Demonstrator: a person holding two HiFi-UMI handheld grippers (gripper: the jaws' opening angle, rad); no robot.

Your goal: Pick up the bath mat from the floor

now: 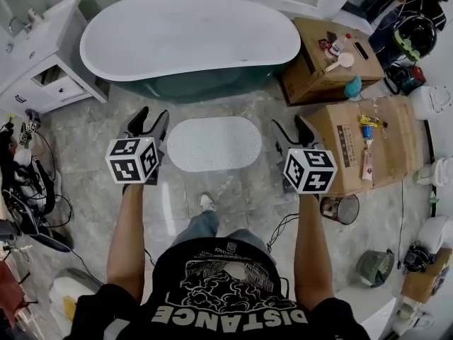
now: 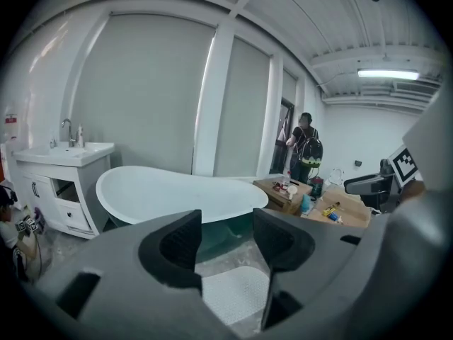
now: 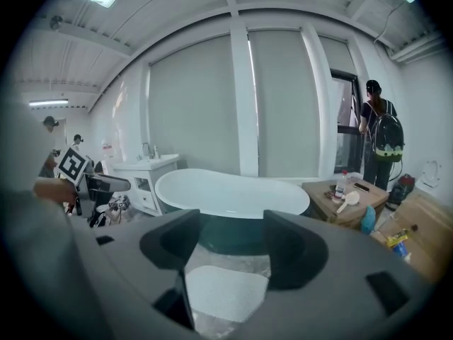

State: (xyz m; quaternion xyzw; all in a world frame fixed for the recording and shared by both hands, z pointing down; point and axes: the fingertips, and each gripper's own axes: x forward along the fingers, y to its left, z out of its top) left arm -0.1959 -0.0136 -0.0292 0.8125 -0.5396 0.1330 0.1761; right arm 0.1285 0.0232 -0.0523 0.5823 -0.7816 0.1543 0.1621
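Bath mat (image 1: 214,143) lies before bathtub (image 1: 190,37), cardboard box (image 1: 309,73) nearby

A bathroom set staged inside a workshop-like hall rather than a lived-in home. The bathroom part: a freestanding white bathtub (image 1: 190,37), a white sink cabinet (image 1: 42,62) with a tap (image 2: 66,128), and a pale oval bath mat (image 1: 214,144) on a marbled tile floor (image 1: 92,144). The hall part: cardboard boxes (image 1: 311,66) strewn with small items, cable tangles (image 1: 32,190) along the left edge, a bare beamed ceiling (image 2: 297,20) with a strip light (image 2: 388,74), and a person with a backpack (image 3: 382,144) by the doorway
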